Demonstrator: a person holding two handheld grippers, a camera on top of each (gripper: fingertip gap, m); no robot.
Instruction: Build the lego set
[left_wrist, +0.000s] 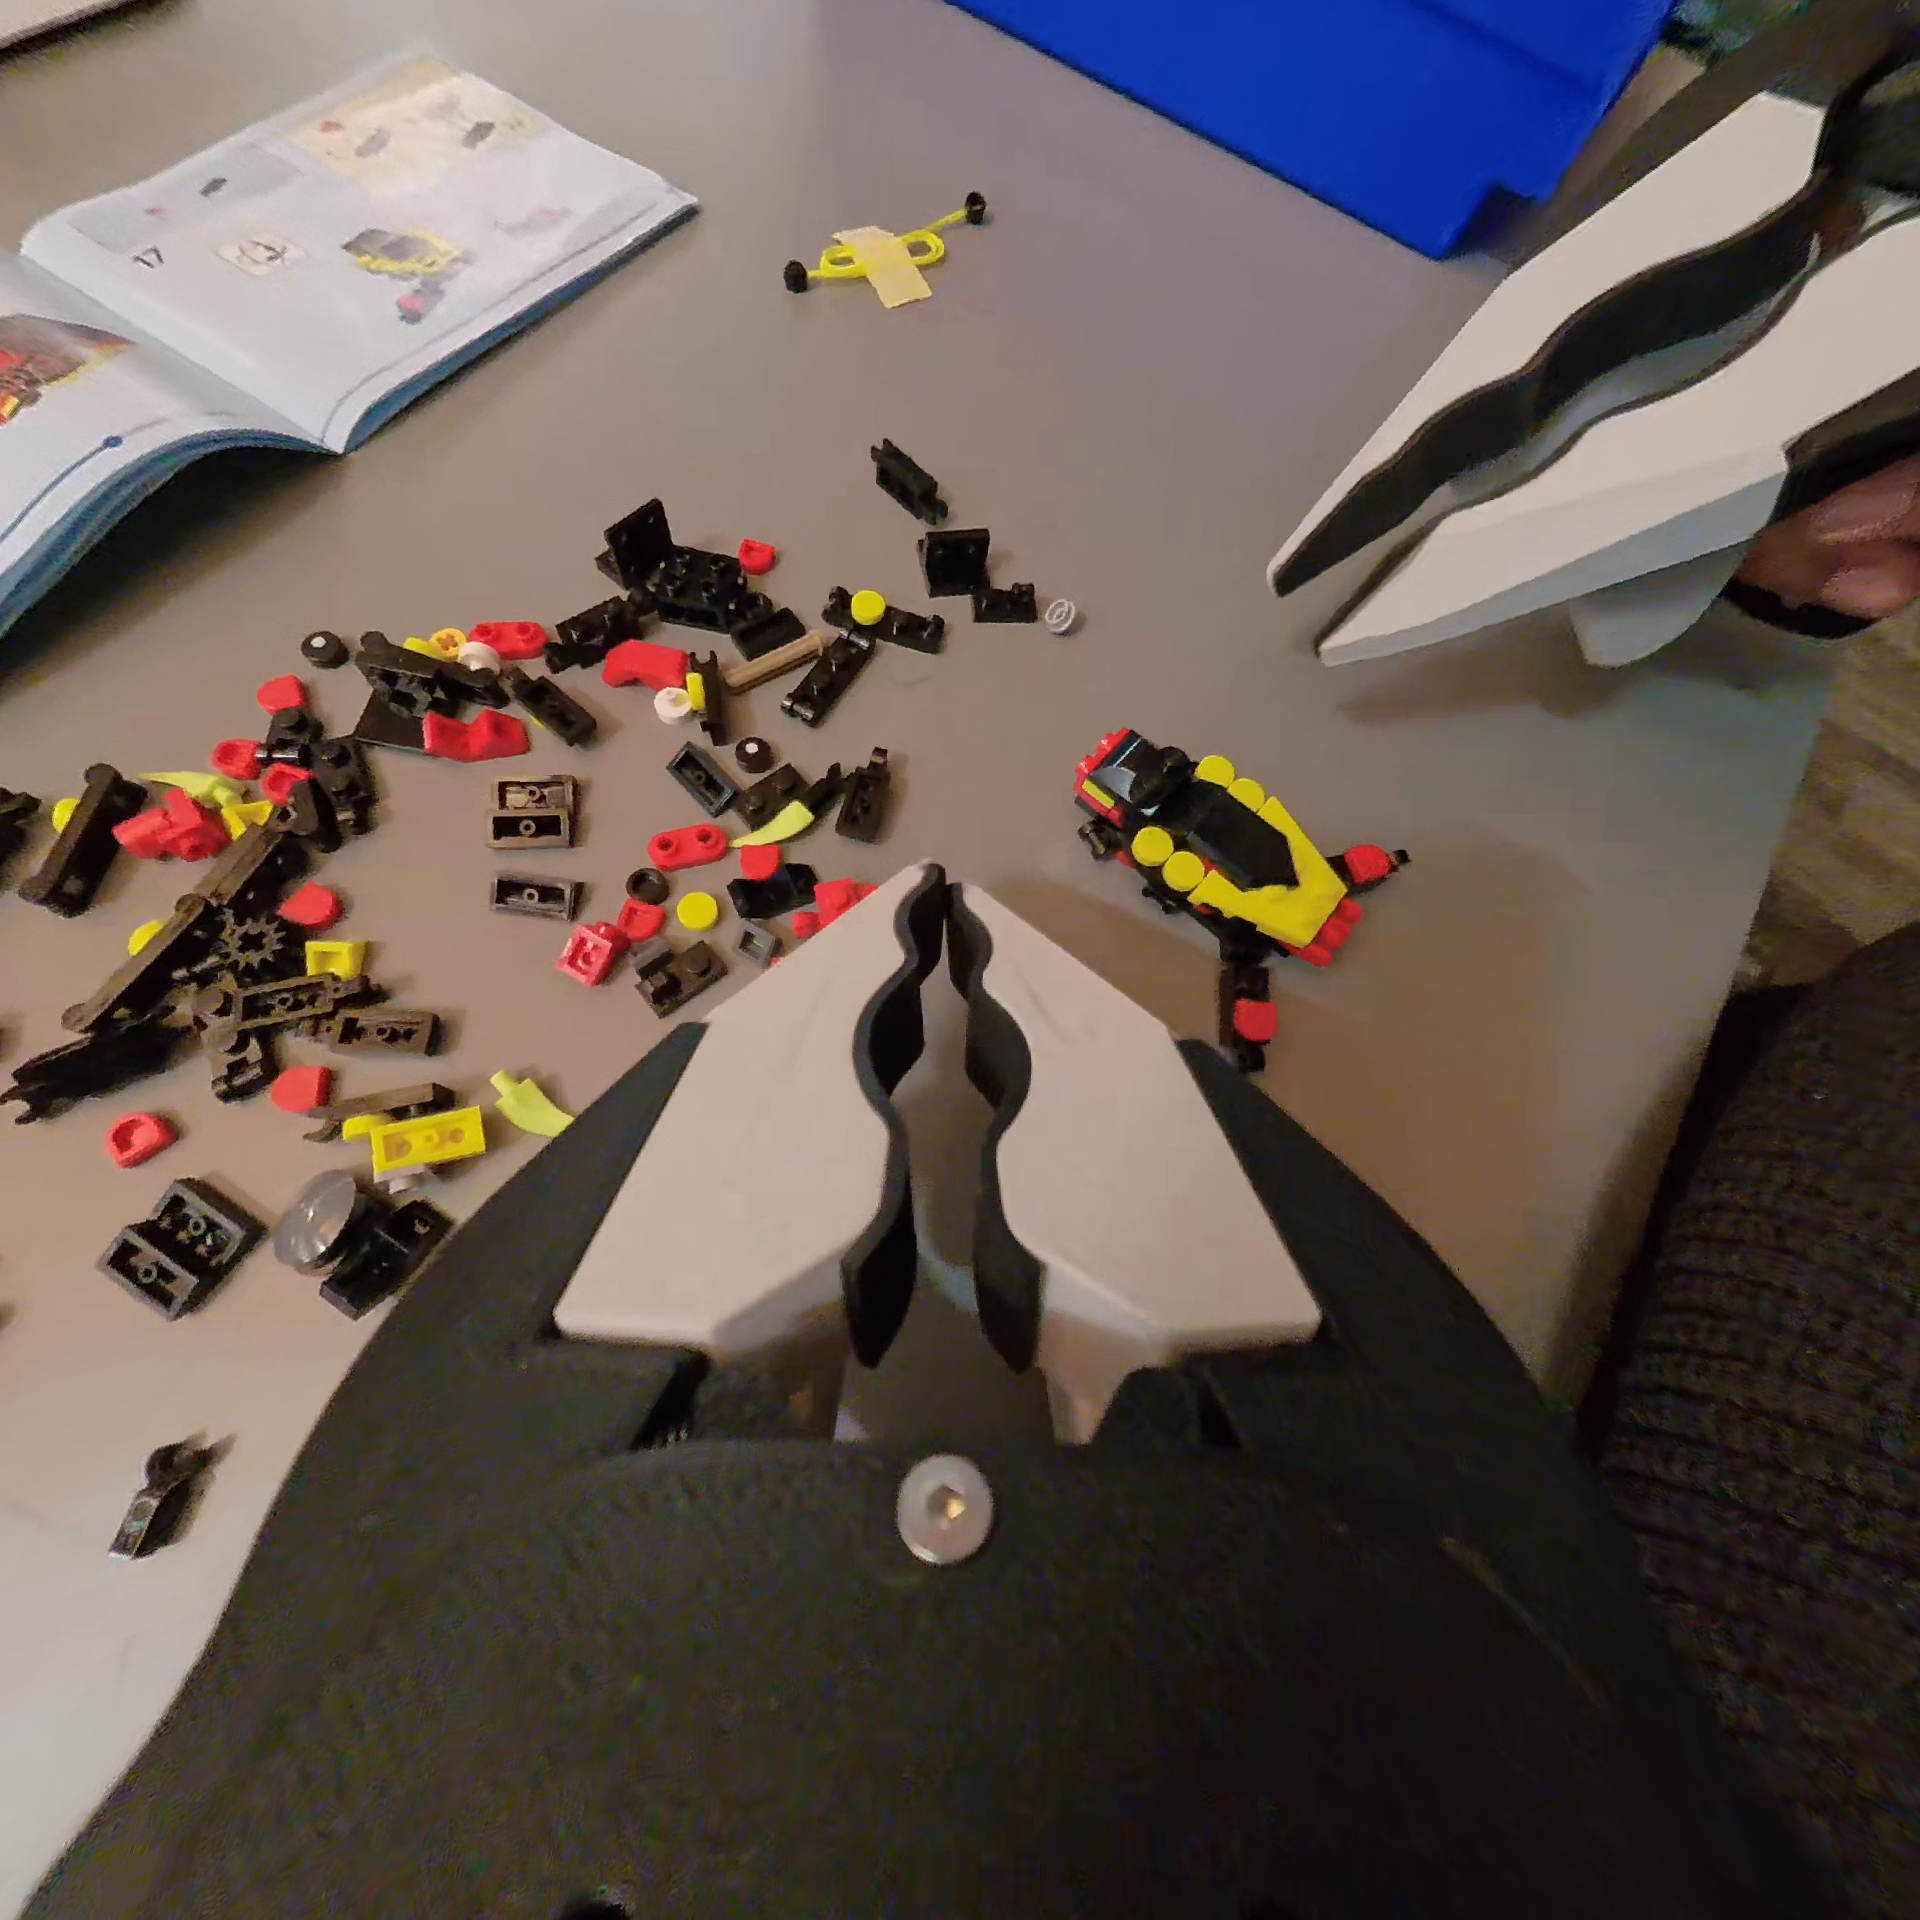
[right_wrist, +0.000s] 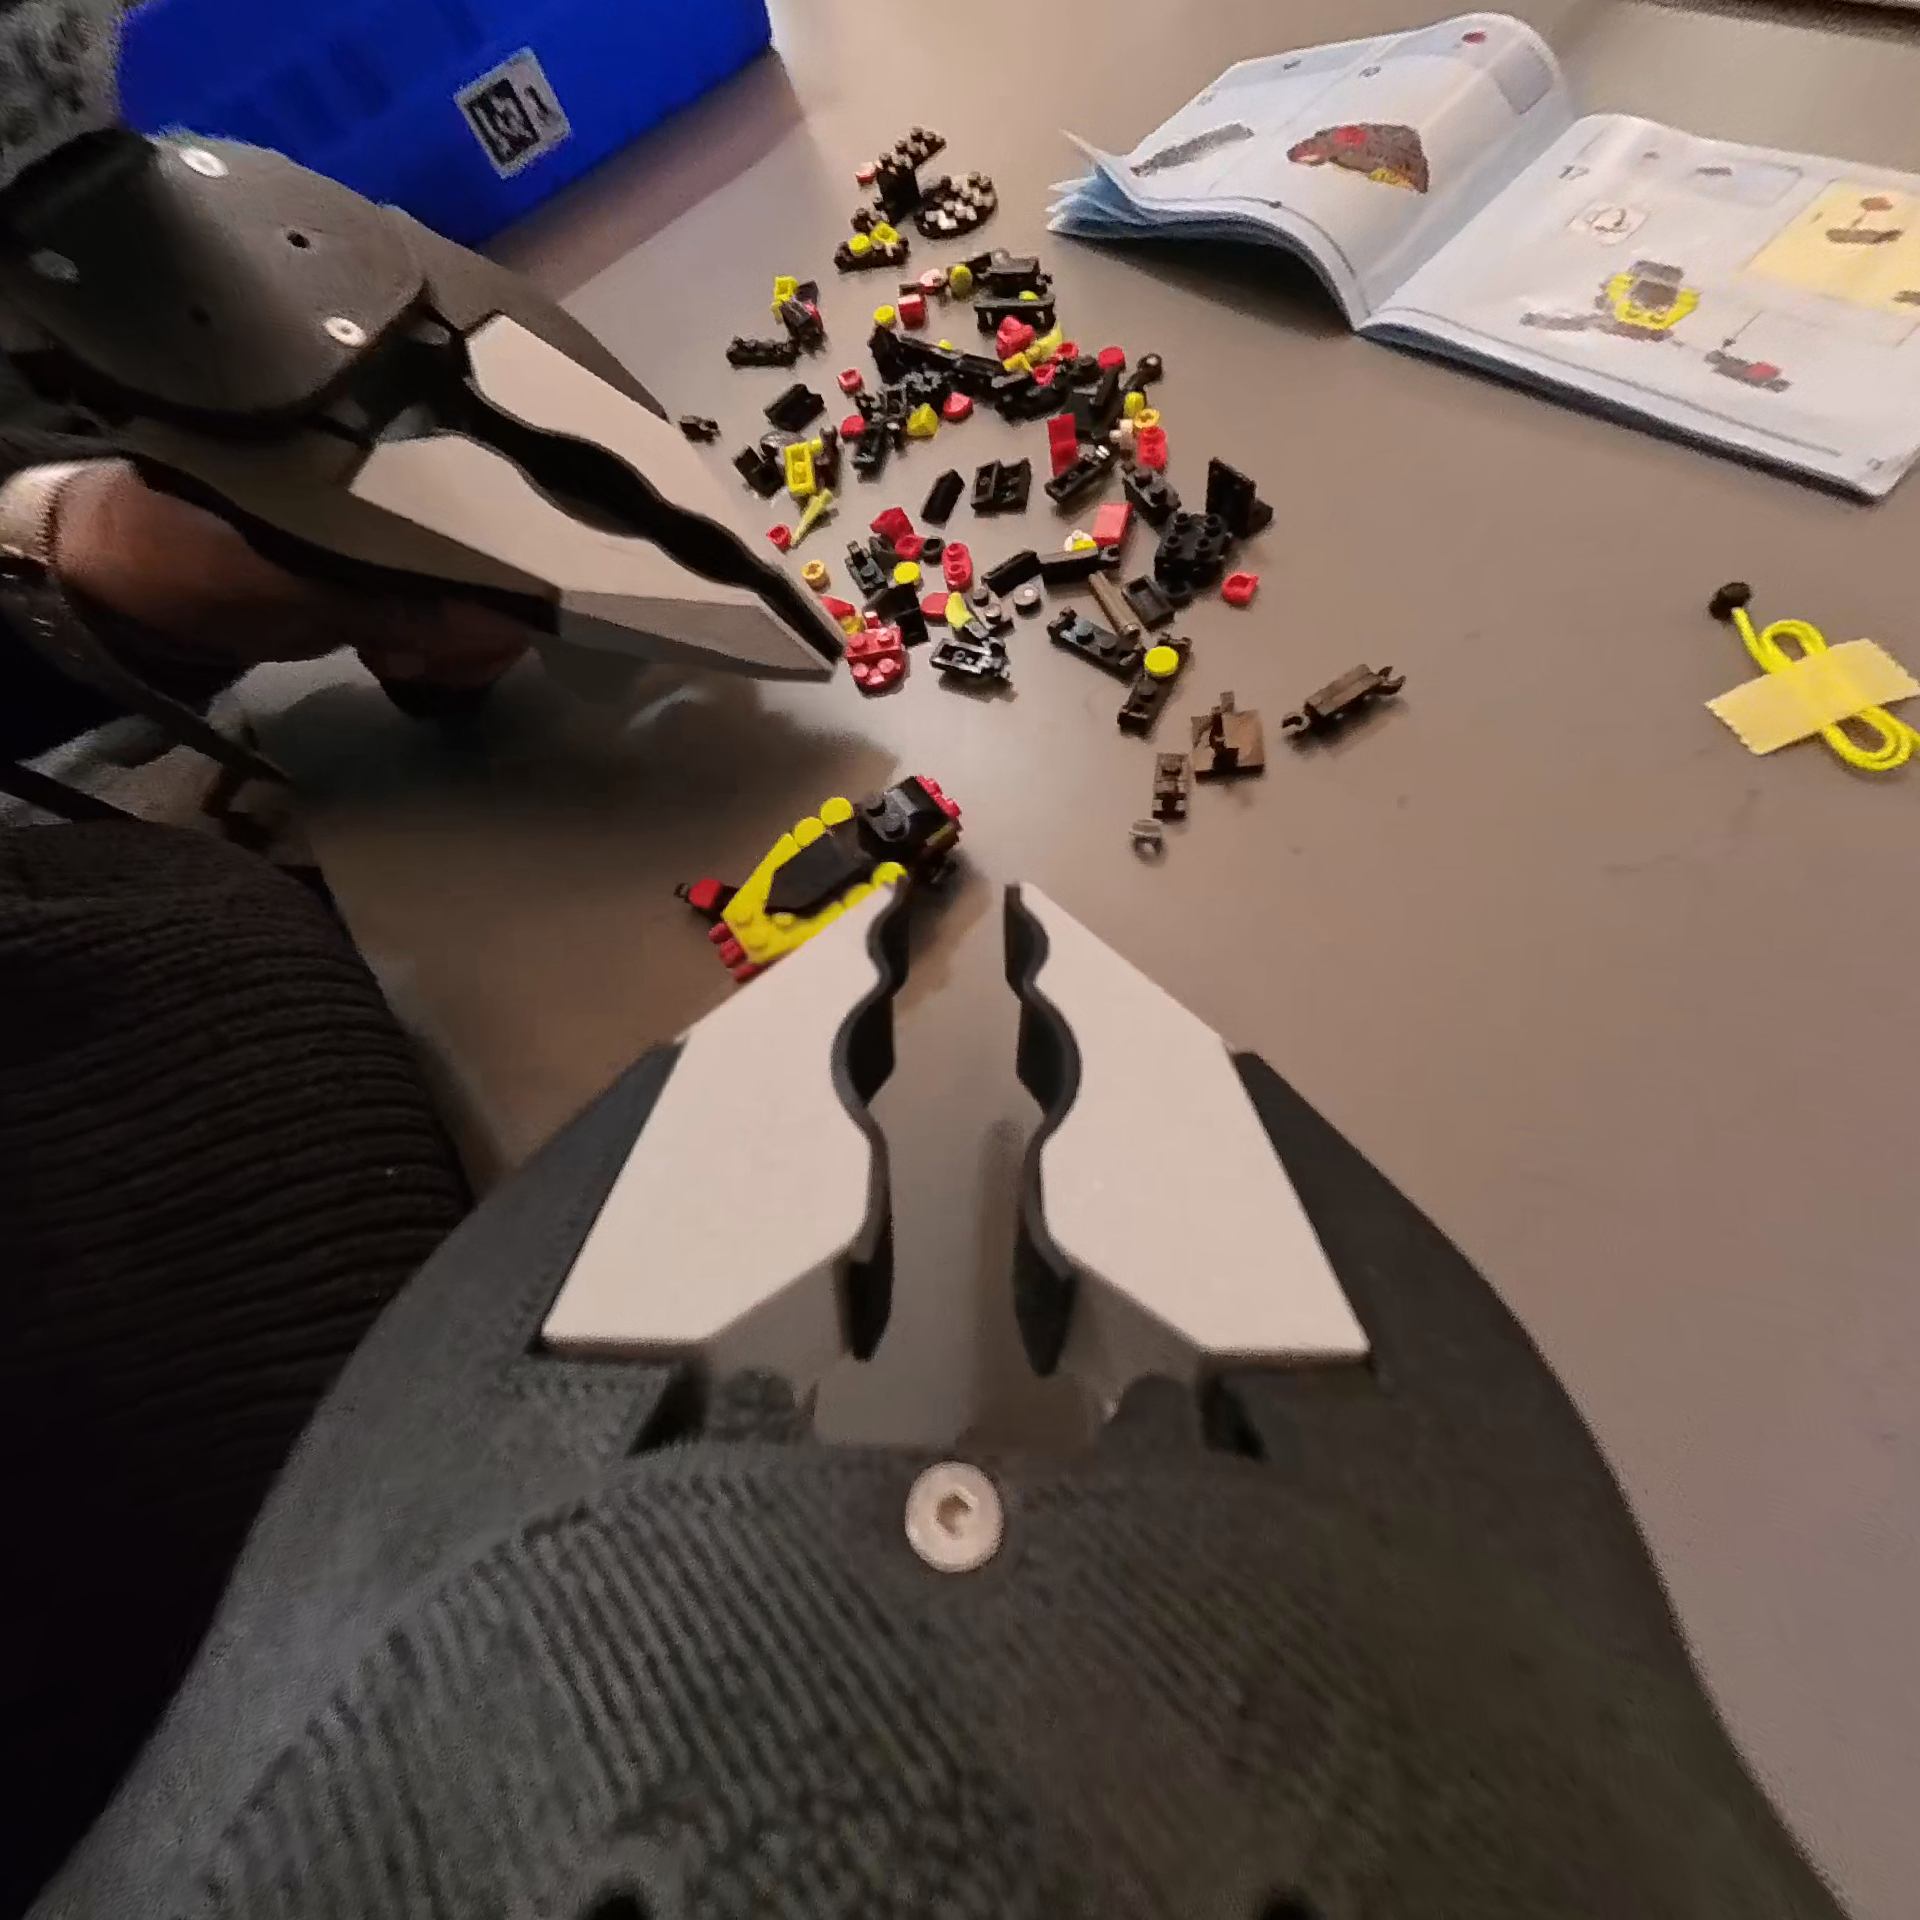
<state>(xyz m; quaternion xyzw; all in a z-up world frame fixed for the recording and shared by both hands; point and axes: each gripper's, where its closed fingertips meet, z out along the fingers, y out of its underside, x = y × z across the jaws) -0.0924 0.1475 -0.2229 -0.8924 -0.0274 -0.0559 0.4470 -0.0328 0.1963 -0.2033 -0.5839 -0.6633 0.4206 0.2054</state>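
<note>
L gripper (left_wrist: 943, 883) hovers w/ fingertips together and nothing btwn them, over the near edge of a scatter of loose black, red & yellow bricks (left_wrist: 520, 831) on the grey table (left_wrist: 1143, 436), w/ a small part-built yellow/black/red model (left_wrist: 1236, 842) lying just to its right, apart from the tips. R gripper (right_wrist: 951, 899) has fingers apart, bare table showing btwn them; its left fingertip (right_wrist: 883, 914) sits right by the model (right_wrist: 831, 862), possibly touching, though blur leaves that unclear. Beyond the pile: an open instruction booklet (left_wrist: 343, 260), a yellow cord w/ tape (left_wrist: 883, 255) and a blue bin (left_wrist: 1351, 104).
</note>
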